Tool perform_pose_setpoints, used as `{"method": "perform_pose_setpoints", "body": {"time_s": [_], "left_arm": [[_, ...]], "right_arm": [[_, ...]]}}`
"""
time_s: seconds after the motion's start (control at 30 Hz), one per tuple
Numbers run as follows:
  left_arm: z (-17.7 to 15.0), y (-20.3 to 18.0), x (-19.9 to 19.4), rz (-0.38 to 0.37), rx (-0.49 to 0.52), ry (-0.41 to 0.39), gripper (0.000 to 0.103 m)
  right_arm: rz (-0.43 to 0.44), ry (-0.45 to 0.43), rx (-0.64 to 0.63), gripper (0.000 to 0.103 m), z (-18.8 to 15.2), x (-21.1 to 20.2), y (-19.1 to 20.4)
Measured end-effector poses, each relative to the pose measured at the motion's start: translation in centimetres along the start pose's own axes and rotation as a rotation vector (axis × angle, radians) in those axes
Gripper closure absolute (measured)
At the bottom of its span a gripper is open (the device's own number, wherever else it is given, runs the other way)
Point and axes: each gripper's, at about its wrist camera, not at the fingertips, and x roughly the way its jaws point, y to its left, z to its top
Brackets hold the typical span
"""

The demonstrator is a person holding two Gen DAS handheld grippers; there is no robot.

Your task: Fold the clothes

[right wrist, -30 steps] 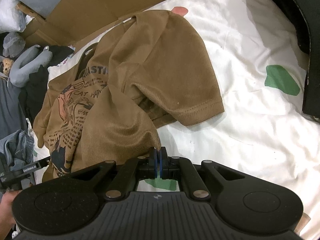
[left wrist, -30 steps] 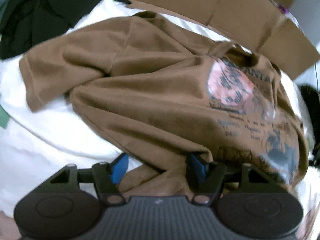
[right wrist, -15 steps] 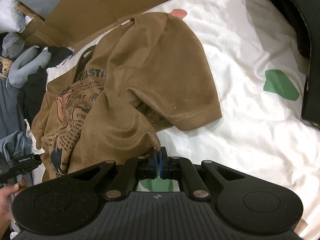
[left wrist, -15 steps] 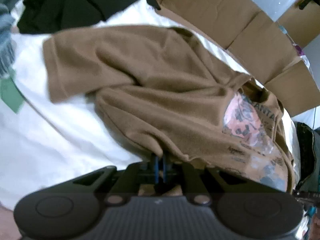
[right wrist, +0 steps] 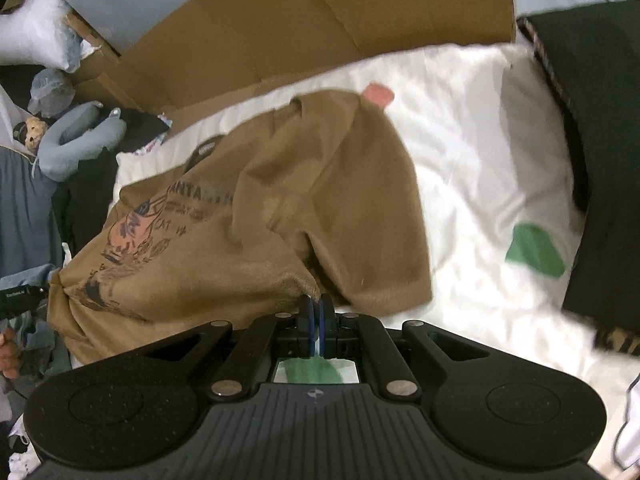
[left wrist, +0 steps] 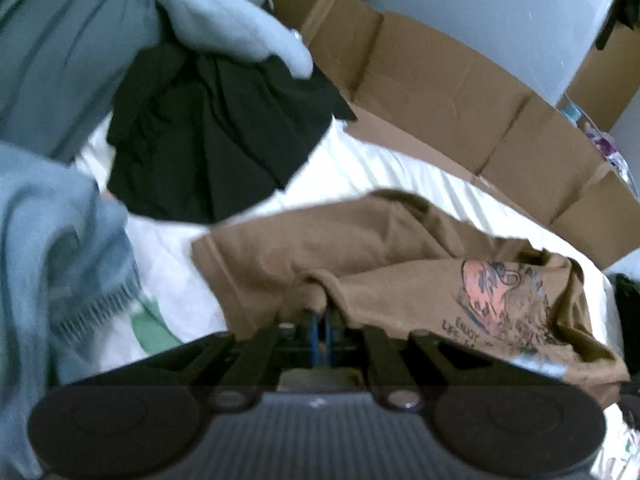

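At the left of the left wrist view, pale blue-grey fabric (left wrist: pixel 48 240) and a crumpled black garment (left wrist: pixel 216 136) lie at the far side of the white bed sheet with green patches (left wrist: pixel 400 168); both have come into view as the camera rose. A second ago the left claw (left wrist: pixel 320 330) stood wide around the near edge of the brown printed cotton T-shirt (left wrist: pixel 360 240); its jaws are now pinched shut on a fold of that edge, which has been drawn up off the sheet. The right claw (right wrist: pixel 316 326) was already clamped narrow on another bunched edge of the shirt and remains so, lifted a little. The T-shirt is thus held at two points, its crumpled body resting on the bed before the flattened brown cardboard (right wrist: pixel 320 20). Spreading the shirt flat appears to come next, before any fold.
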Motion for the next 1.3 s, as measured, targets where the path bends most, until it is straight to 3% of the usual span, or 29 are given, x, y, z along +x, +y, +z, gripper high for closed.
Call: {"method": "perform_pose_setpoints", "body": {"time_s": [0.33,0.73,0.87,0.9,0.97,1.03,1.3], "left_arm": [[3.6,-0.9,2.1,-0.001,0.042,-0.064,0.1],[7.3,-2.3,8.0,0.035,0.052,-0.089,0.099],[6.9,-2.1,9.0,0.04,0.036,-0.027,0.091],[6.5,-2.2,8.6,0.04,0.05,-0.031,0.082],[5.5,-2.3,7.6,0.045,0.077,-0.031,0.07],[4.6,-2.1,6.5,0.047,0.084,-0.025,0.059],[0.3,-1.3,4.1,0.043,0.075,0.043,0.049]], "right_arm": [[-0.023,-0.092,-0.026,0.103,4.4,-1.3,0.8],[-0.086,-0.191,-0.069,0.103,10.9,3.0,1.6],[-0.115,-0.191,-0.024,0.1,11.8,3.8,1.1],[-0.111,-0.184,-0.021,0.099,11.7,3.7,1.1],[-0.103,-0.174,-0.02,0.082,11.2,3.2,1.1],[-0.095,-0.17,-0.029,0.076,10.0,2.5,1.3],[0.047,-0.071,-0.034,0.076,4.6,2.4,2.6]]}}
